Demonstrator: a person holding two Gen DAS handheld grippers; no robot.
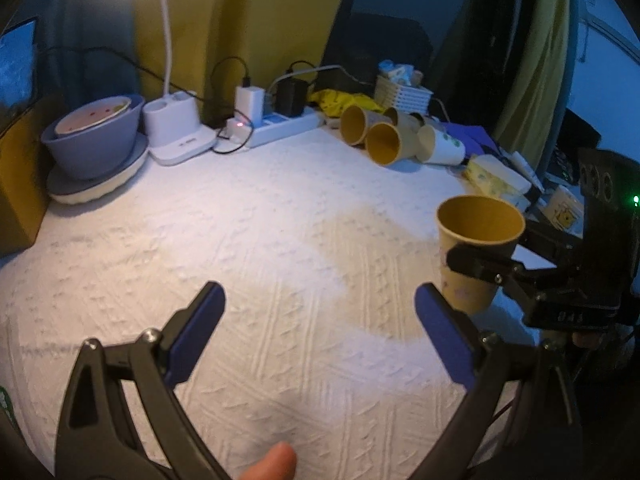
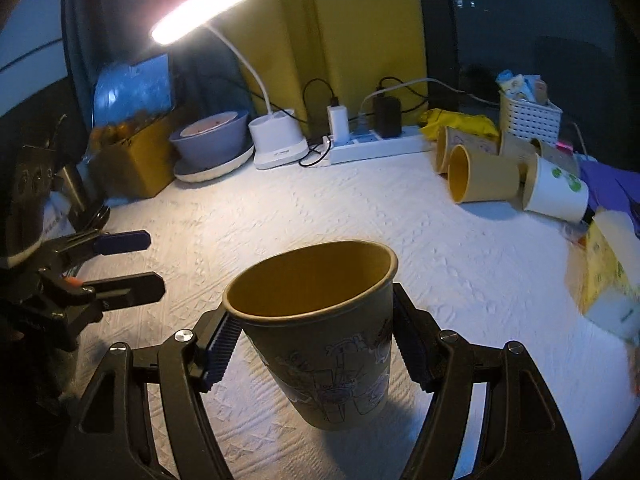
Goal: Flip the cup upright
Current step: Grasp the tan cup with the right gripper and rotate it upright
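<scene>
Here the white cloth (image 1: 260,248) spans the table, lamp (image 2: 200,12) lit at the back. The right gripper (image 2: 316,344) clamps the cup (image 2: 320,320) by its sides — mouth up, base off the cloth. The left gripper (image 1: 320,320) hangs nearby, jaws spread wide, empty. Spare cups (image 1: 380,136) lie tipped behind.

Tan cup (image 2: 320,328), mustard inside (line-drawn cartoons outside); white textured cloth (image 2: 400,232); blue-padded fingers (image 1: 196,332).
</scene>
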